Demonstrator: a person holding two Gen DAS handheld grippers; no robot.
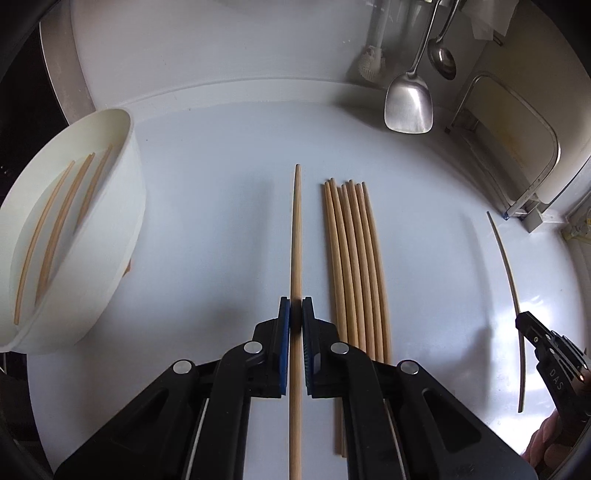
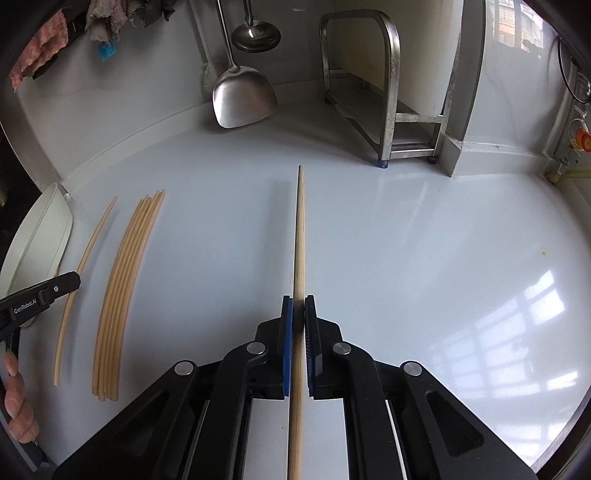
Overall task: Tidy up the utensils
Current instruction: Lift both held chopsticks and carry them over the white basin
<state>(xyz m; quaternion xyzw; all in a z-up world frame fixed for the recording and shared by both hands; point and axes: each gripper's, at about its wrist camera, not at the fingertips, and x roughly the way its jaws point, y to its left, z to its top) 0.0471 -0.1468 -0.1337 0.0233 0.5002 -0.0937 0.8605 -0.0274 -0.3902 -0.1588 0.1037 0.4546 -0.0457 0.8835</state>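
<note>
Between the blue-padded jaws of the left gripper (image 1: 296,314) a slim, round wooden chopstick (image 1: 296,236) is pinched, its tapered tip pointing away. Just to its right a bundle of pale wooden chopsticks (image 1: 354,266) lies side by side on the smooth, glossy white tabletop (image 1: 221,184). To the left a white plastic tub (image 1: 122,206) with curved walls is seen, three more sticks (image 1: 55,232) lying inside. In the right wrist view, the jaws of the right gripper (image 2: 298,314) are pressed on another chopstick (image 2: 299,236), well apart from the bundle. A steel spatula (image 2: 242,98) and ladle (image 2: 255,35) hang at the wall, beside a brushed-metal rack (image 2: 391,74).
</note>
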